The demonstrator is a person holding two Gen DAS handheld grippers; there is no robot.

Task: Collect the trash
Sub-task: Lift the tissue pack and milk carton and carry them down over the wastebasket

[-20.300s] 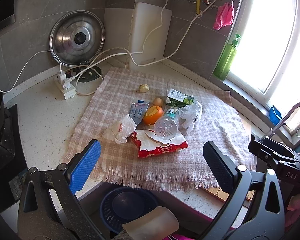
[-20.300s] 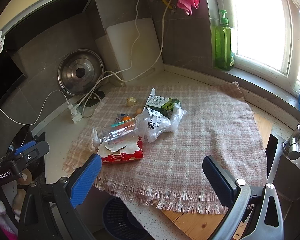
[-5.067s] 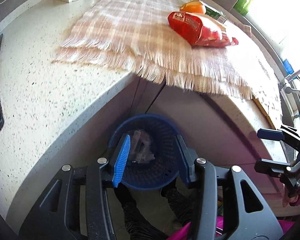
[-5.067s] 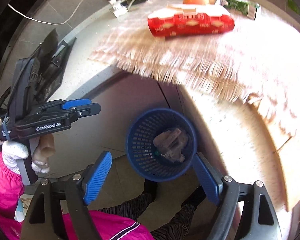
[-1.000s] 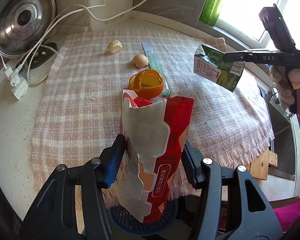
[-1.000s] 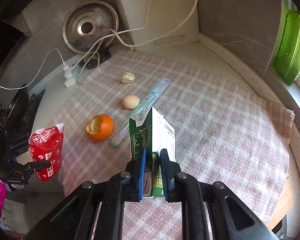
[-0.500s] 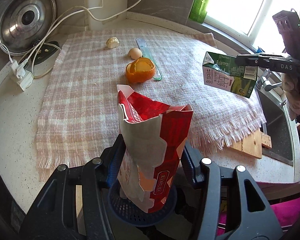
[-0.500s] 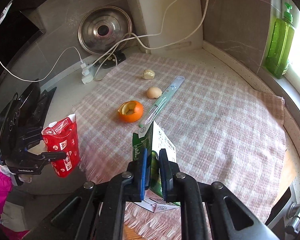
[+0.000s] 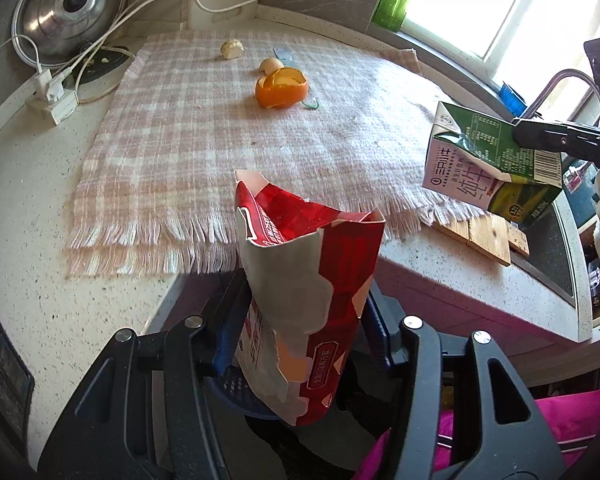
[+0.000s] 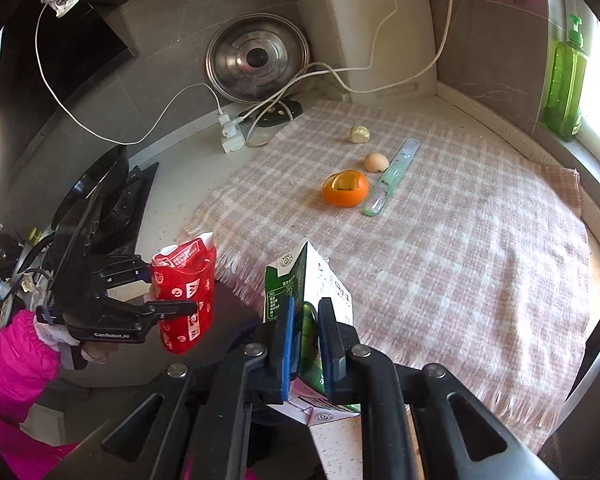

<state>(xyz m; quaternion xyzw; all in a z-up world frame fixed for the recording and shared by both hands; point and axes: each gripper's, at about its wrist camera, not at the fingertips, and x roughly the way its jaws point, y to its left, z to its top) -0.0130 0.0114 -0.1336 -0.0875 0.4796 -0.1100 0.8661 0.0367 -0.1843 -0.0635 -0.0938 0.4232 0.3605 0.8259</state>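
In my left wrist view the left gripper (image 9: 300, 320) fills the bottom of the frame, its jaws closed about halfway on the red tissue pack (image 9: 304, 300), which stands upright at centre with its torn top gaping; I cannot see anything inside it. Directly beneath it, at lower centre, a sliver of the blue trash basket (image 9: 236, 394) shows, its contents hidden by the pack. At the right edge the green milk carton (image 9: 488, 164) hangs tilted beyond the counter's front edge, pinched by my right gripper (image 9: 540, 140).

In the right wrist view the right gripper (image 10: 306, 344) sits at bottom centre, jaws nearly together with the carton (image 10: 304, 288) clamped between them, its folded top pointing up. At lower left my left gripper (image 10: 148, 292) holds the red pack (image 10: 184, 296) off the counter's edge.

Farther up, on the checked cloth (image 10: 440, 248), lie a hollow orange peel (image 10: 345, 188), just beside it a clear green strip (image 10: 390, 178), then an eggshell (image 10: 376, 162) and a small pale lump (image 10: 359, 134). At upper centre a steel pot lid (image 10: 256, 62) leans on the wall.
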